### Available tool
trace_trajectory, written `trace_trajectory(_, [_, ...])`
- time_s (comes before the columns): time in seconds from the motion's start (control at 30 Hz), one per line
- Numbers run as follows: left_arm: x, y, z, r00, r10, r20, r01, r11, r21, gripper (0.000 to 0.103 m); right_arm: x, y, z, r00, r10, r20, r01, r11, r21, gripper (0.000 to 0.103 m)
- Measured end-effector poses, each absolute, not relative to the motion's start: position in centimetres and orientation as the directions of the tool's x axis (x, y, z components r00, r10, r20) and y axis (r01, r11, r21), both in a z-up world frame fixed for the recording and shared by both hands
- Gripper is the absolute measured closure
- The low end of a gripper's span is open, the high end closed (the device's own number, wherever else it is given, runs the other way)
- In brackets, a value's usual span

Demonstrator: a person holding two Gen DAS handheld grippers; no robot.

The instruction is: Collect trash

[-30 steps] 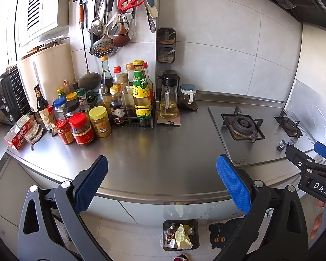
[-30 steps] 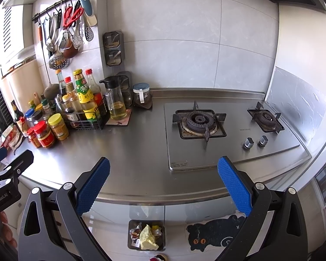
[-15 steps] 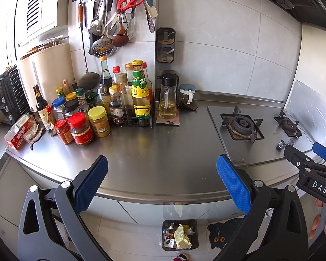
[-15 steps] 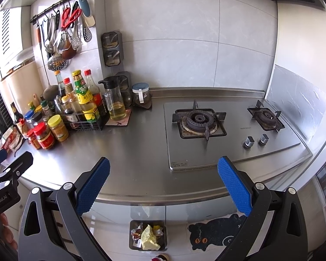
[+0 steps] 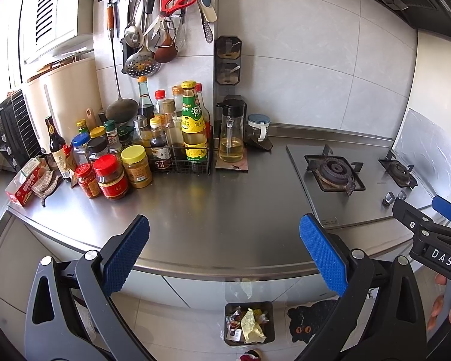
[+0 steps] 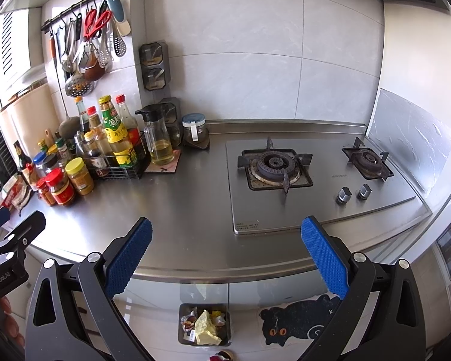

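Observation:
A small dark trash bin (image 5: 249, 323) stands on the floor below the counter's front edge, filled with crumpled yellow paper and wrappers; it also shows in the right wrist view (image 6: 204, 324). My left gripper (image 5: 224, 252) is open and empty, held above the counter's front edge. My right gripper (image 6: 225, 254) is open and empty too, held beside it over the front edge near the stove. Each gripper shows at the edge of the other's view. No loose trash shows on the steel counter (image 5: 225, 210).
Sauce bottles and jars (image 5: 135, 150) crowd the counter's back left, with an oil jug (image 5: 231, 135) and a small lidded jar (image 5: 258, 129). A two-burner gas stove (image 6: 309, 174) fills the right. Utensils hang on a wall rail (image 5: 159, 15). A black cat mat (image 6: 297, 322) lies on the floor.
Both grippers have drifted very slightly; the view has barely shifted. Both stay open and empty.

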State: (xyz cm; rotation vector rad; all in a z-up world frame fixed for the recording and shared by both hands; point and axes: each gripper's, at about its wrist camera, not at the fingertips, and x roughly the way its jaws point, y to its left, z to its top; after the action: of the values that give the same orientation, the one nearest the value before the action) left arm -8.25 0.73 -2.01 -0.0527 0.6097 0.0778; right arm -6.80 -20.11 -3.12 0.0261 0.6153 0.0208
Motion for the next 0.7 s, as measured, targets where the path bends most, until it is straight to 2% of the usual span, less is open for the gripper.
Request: trace_trajectory(0.7, [-8.29,0.77,-1.76,0.818,0.052,-0.573,-0.08,0.996,-0.023,0.008,-6.87,-20.1,-3.37,0.813,0.03,-0.581,-0.014,0.999,0.032,0.003])
